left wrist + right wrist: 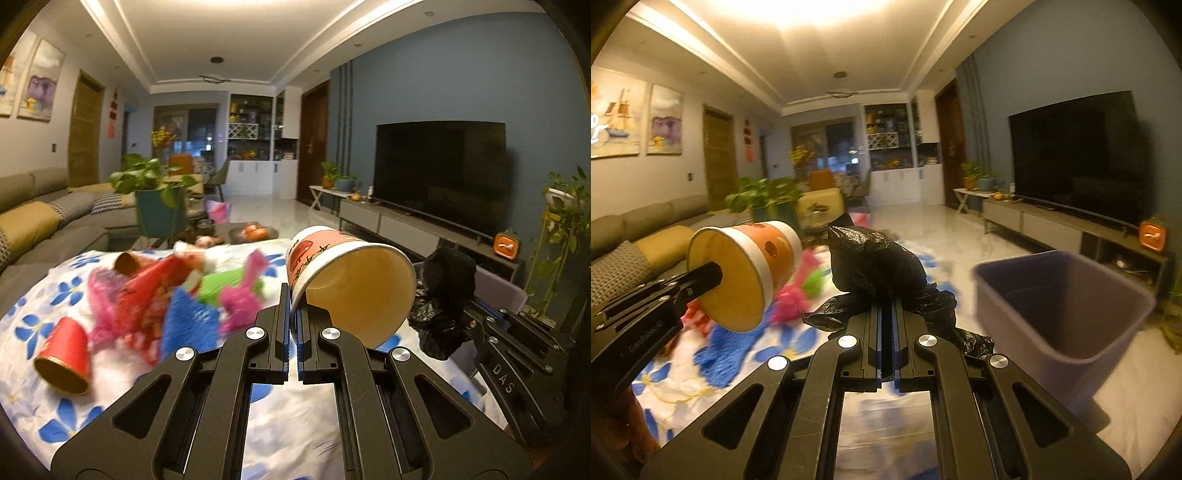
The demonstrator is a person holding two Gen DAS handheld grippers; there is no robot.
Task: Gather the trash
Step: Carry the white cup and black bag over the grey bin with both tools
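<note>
Black bag [877, 264] in right fingers [886, 314], paper cup [347, 280] rim in left fingers [294, 314]; trash blurred.

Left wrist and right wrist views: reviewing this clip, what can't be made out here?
- Left wrist view: the trash pile on the floral cloth is motion-blurred; single items can't be told apart.
- Left wrist view: the bin is almost wholly hidden behind the black bag and the right tool.
- Right wrist view: the bin is blurred; its bottom can't be made out.
- Both views: the paper cup print is too small to read.
</note>
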